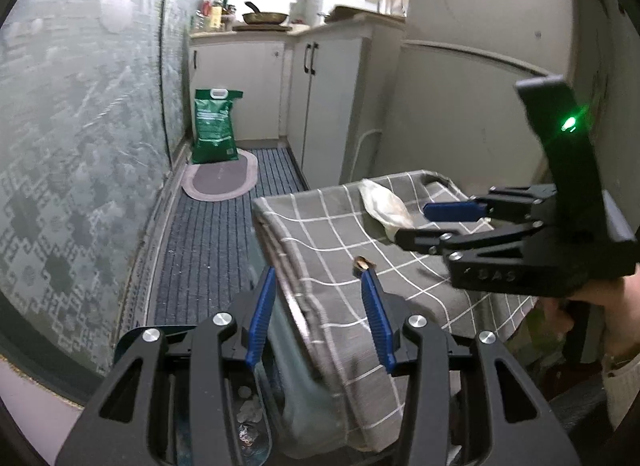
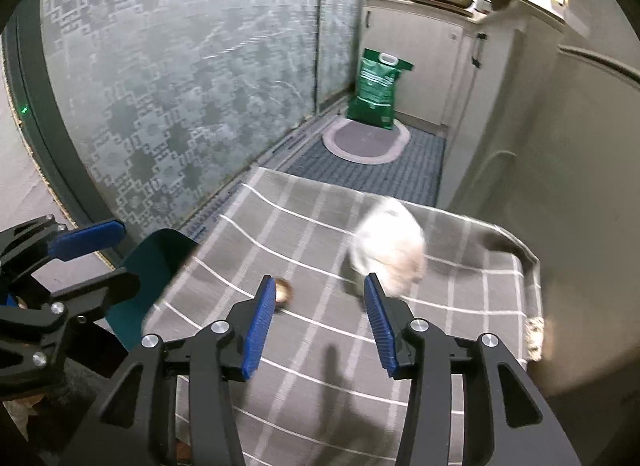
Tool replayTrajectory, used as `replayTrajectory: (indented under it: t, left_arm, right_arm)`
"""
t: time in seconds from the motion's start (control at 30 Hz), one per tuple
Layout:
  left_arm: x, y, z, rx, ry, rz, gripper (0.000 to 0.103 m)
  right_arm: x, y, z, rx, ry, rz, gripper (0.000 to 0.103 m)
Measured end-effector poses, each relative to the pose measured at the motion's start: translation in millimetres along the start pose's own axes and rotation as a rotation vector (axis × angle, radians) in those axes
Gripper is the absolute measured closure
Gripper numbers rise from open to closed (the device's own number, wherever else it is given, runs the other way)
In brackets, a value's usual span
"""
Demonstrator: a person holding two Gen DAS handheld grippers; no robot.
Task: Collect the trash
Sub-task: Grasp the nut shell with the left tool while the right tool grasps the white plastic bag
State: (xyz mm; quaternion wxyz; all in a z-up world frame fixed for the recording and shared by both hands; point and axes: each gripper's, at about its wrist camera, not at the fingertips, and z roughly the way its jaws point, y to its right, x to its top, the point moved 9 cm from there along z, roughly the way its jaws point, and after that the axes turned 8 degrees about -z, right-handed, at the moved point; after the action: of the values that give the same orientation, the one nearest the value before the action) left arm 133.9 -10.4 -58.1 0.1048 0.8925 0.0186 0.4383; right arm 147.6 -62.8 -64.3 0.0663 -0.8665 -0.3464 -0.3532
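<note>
A crumpled white wrapper (image 1: pixel 382 203) lies on a grey checked cloth (image 1: pixel 320 234) over a small table; it also shows blurred in the right wrist view (image 2: pixel 388 246). A small brown nut shell (image 1: pixel 362 264) lies nearer on the cloth, by the right gripper's left finger in the right wrist view (image 2: pixel 284 292). My left gripper (image 1: pixel 320 298) is open and empty over the table's left edge. My right gripper (image 2: pixel 318 298) is open and empty, its fingers beside the wrapper; it shows in the left wrist view (image 1: pixel 416 223). A teal bin (image 2: pixel 154 266) with trash inside (image 1: pixel 248 414) stands left of the table.
A frosted patterned glass wall (image 1: pixel 80 145) runs along the left. A green bag (image 1: pixel 214 125) stands on an oval mat (image 1: pixel 220 177) at the far end, by white cabinets (image 1: pixel 320 85). A striped blue floor mat (image 1: pixel 224 225) runs between wall and table.
</note>
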Motion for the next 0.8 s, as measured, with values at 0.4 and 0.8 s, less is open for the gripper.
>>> replayTrajectory:
  t: [0.4, 0.8]
  left_arm:
    - [-11.3, 32.5, 57.8, -0.002, -0.080, 0.018, 0.056]
    - [-9.1, 26.2, 92.6, 0.086, -0.113, -0.009, 0.077]
  right_arm:
    - [-22.0, 38.4, -5.8, -0.003, 0.005, 0.046, 0.051]
    - [-26.9, 44.4, -2.0, -0.008, -0.003, -0.023, 0.051]
